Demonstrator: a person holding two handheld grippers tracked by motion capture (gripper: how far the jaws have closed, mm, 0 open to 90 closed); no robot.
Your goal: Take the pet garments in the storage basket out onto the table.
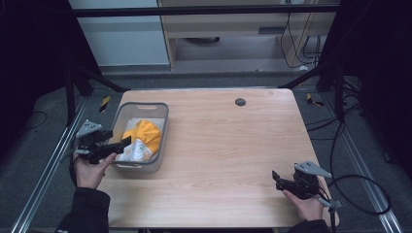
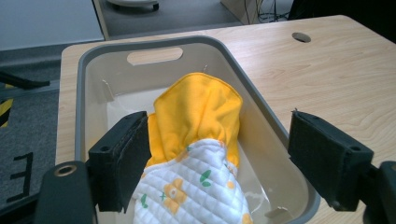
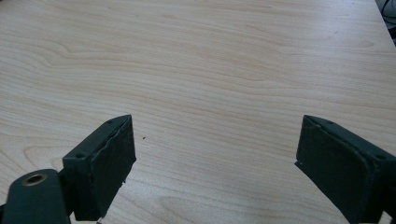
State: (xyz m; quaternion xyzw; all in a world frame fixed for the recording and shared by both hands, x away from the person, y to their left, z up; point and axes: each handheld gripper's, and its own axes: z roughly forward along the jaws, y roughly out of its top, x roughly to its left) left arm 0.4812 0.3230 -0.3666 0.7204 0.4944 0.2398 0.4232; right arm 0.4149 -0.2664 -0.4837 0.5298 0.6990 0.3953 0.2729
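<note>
Now, at the tabletop's left edge: a grey basket (image 1: 127, 109) holds a yellow and white quilted cloth (image 2: 196, 154).
Left hand-held gripper (image 1: 124, 142): jaws spread wide and holding nothing, poised over the basket's near end, straddling the cloth.
Cloth's lie: directly ahead of and below that gripper, long axis running away toward the basket's far handle.
Right hand-held gripper (image 1: 276, 178): wide open, empty, resting near the tabletop's near right corner, well apart.
Nearer hand: the left, judged best placed to grasp.
</note>
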